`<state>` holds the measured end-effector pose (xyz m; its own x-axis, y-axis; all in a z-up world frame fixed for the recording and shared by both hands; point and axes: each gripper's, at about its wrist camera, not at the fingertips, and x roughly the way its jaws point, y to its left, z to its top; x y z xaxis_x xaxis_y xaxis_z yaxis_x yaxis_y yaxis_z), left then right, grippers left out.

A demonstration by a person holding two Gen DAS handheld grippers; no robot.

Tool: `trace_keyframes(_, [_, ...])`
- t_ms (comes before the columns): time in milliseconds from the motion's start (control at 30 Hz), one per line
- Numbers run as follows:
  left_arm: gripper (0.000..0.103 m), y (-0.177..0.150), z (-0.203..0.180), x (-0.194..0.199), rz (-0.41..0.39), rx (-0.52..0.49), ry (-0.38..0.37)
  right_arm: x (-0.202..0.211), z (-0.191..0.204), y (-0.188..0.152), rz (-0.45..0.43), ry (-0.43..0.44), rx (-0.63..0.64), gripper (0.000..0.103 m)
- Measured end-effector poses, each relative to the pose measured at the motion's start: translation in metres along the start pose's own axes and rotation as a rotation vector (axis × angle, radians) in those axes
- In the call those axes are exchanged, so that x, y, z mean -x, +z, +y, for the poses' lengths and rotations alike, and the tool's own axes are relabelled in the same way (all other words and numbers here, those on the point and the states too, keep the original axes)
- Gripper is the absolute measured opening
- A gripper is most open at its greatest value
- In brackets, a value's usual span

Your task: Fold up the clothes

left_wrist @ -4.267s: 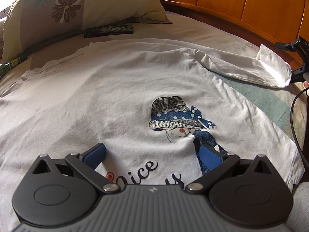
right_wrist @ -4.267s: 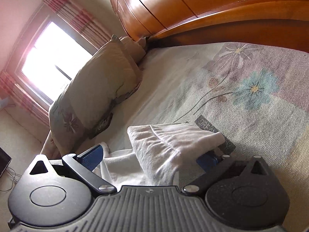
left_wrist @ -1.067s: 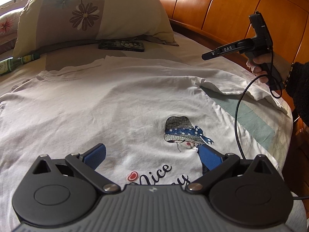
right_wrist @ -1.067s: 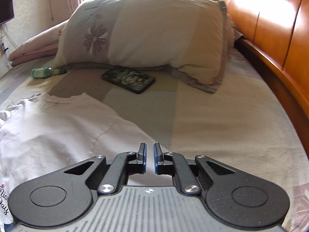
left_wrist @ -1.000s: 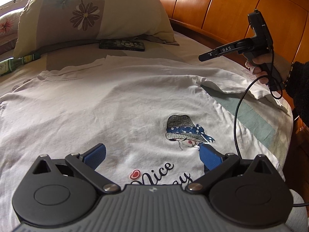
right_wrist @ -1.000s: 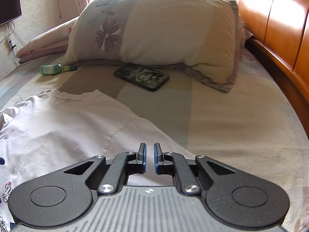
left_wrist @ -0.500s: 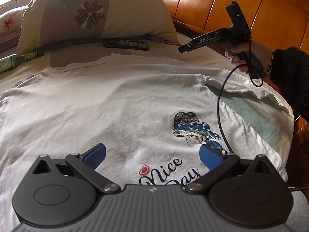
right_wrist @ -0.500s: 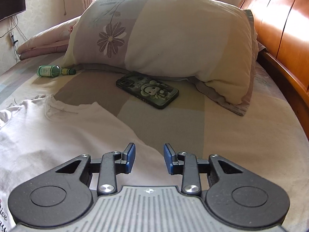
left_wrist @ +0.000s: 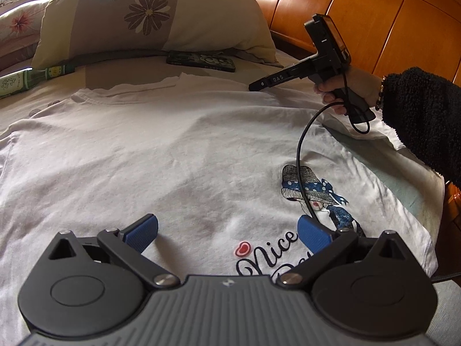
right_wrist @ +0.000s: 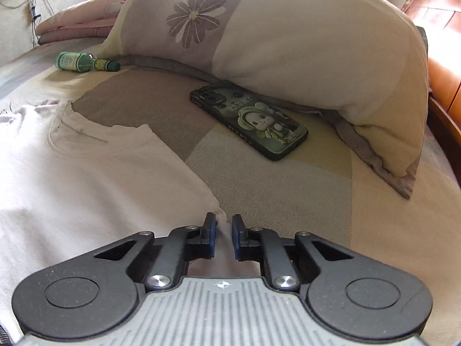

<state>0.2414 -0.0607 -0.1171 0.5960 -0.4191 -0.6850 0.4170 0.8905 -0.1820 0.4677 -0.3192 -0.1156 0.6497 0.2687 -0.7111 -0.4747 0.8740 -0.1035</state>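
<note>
Though elsewhere hidden, phone's (right_wrist: 249,122) rabbit design.

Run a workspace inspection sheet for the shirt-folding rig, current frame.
Surface: bed cover, patterned, lightly wrinkled.
Job's things: white T-shirt spread flat, print side up, one sleeve out towards the headboard side.
Clutter: phone face down beside the pillow; green bottle lying on its side.
Grippers: left gripper open, over the shirt's lower half; right gripper at the shoulder edge, jaws have just been closing, nearly together, no pinched fabric clearly seen.
Cables: black cable hangs from the right gripper across the print.
Surroundings: wooden headboard.
</note>
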Motion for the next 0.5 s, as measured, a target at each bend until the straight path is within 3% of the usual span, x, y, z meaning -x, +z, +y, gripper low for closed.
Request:
trace_keyframes(167, [0.102, -0.001, 0.007, 0.004, -0.010, 0.026, 0.005, -0.010, -0.010, 0.014, -0.021, -0.036, -0.074, 0.011])
trace_keyframes(267, [0.102, 0.001, 0.011, 0.008, -0.019, 0.042, 0.011, -0.017, -0.012, 0.019, 0.018, -0.023, -0.094, 0.013])
trace_keyframes(500, [0.102, 0.002, 0.014, 0.016, -0.042, 0.024, 0.008, 0.026, -0.019, 0.030, -0.056, 0.034, -0.156, 0.024])
